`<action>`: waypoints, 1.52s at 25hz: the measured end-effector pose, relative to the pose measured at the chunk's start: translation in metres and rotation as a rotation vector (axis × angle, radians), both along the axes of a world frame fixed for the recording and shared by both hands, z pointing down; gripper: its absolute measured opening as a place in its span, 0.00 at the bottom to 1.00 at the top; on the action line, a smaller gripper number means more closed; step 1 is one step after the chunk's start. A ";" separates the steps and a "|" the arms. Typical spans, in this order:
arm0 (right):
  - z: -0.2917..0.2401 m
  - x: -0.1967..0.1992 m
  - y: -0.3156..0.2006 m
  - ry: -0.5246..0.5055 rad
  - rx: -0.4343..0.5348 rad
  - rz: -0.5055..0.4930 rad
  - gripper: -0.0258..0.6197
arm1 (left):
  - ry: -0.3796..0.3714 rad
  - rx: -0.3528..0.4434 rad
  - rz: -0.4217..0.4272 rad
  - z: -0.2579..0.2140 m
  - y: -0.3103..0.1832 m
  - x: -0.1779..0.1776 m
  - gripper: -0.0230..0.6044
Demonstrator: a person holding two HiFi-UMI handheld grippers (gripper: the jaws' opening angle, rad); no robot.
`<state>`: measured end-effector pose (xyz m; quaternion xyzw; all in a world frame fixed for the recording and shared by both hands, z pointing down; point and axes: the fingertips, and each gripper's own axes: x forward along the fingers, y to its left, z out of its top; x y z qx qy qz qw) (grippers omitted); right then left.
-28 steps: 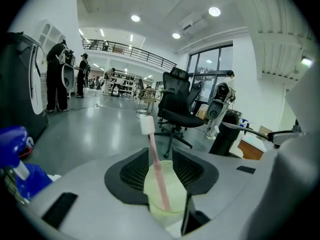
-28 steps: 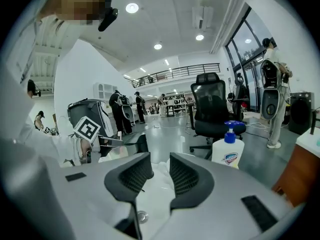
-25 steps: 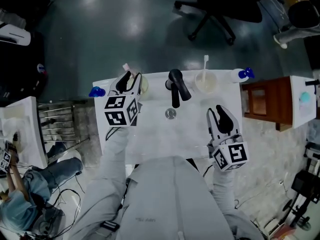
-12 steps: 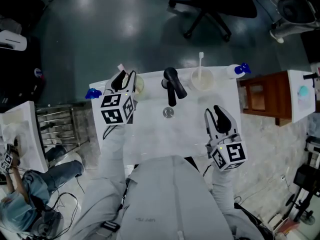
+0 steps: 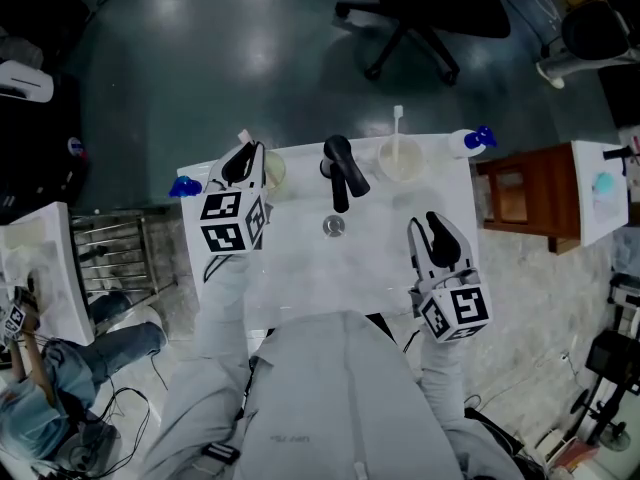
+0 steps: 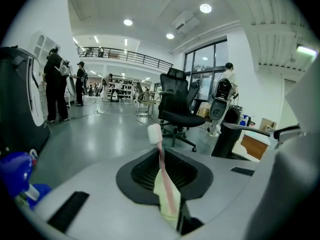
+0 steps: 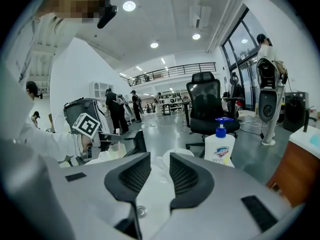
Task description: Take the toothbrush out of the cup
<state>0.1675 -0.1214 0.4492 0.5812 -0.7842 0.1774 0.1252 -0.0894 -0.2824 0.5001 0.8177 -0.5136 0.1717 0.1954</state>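
Note:
At the sink's back left stands a pale yellow cup point(image 5: 272, 171) with a pink toothbrush point(image 5: 244, 138) in it. My left gripper point(image 5: 247, 162) is at that cup. In the left gripper view the toothbrush point(image 6: 161, 159) stands upright between the dark pads of the left gripper point(image 6: 162, 156), bristle head above them, and the cup point(image 6: 166, 204) shows below. The jaws are closing and the pads hold the handle. My right gripper point(image 5: 437, 230) hovers over the sink's right front. In the right gripper view it point(image 7: 152, 166) is open with nothing between its pads.
A black faucet point(image 5: 340, 168) and a drain point(image 5: 333, 226) sit mid-sink point(image 5: 300, 268). A white cup point(image 5: 400, 158) with a white toothbrush stands back right, a blue-pump soap bottle point(image 5: 470, 140) beside it. A wooden cabinet point(image 5: 525, 193) is to the right, an office chair point(image 5: 410, 18) beyond.
The left gripper's jaws have come together around the pink toothbrush at the yellow cup. The right gripper has stayed where it was.

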 end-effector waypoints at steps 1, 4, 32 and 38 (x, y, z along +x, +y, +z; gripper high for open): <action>-0.001 0.000 0.000 -0.002 0.002 -0.001 0.20 | 0.000 0.002 0.002 -0.001 0.001 0.001 0.12; -0.002 0.001 0.000 -0.005 0.006 0.000 0.20 | 0.006 0.008 0.005 -0.005 0.003 0.003 0.11; -0.054 -0.022 -0.004 -0.059 0.179 -0.102 0.20 | 0.046 0.249 0.037 -0.133 0.066 0.003 0.10; -0.063 -0.035 -0.005 -0.062 0.203 -0.145 0.20 | 0.091 0.275 0.052 -0.156 0.098 0.000 0.10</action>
